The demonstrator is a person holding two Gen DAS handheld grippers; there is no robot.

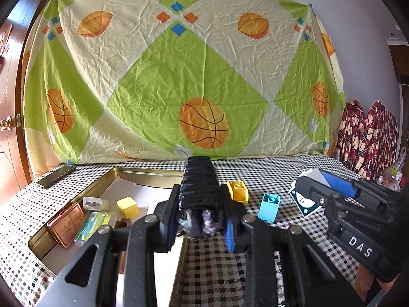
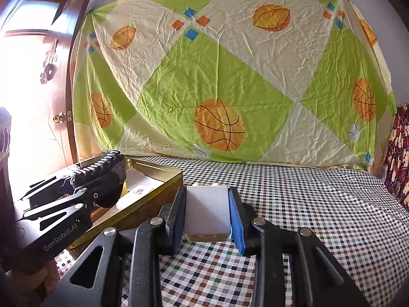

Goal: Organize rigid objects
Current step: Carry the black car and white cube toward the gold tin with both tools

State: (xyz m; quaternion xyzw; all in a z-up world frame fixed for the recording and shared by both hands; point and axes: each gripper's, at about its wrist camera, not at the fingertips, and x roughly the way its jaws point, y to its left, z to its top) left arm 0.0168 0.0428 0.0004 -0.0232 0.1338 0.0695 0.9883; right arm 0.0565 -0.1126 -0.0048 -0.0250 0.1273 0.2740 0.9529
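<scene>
My left gripper (image 1: 199, 212) is shut on a black ribbed object (image 1: 200, 186) and holds it over the right edge of the gold tin tray (image 1: 102, 179). The tray holds a yellow block (image 1: 127, 206), a copper case (image 1: 67, 223), a green pack (image 1: 95, 226) and a small clear box (image 1: 93, 203). My right gripper (image 2: 207, 209) is shut on a white block (image 2: 205, 209) above the checked cloth; it also shows in the left wrist view (image 1: 332, 186). A yellow brick (image 1: 238, 190) and a light blue brick (image 1: 269, 206) stand on the cloth between the grippers.
A phone (image 1: 55, 176) lies at the table's far left. A card with a face print (image 1: 304, 200) lies under the right gripper. A basketball-print sheet (image 1: 179, 76) hangs behind the table. A wooden door (image 1: 10, 102) is at left, red plaid cloth (image 1: 368, 138) at right.
</scene>
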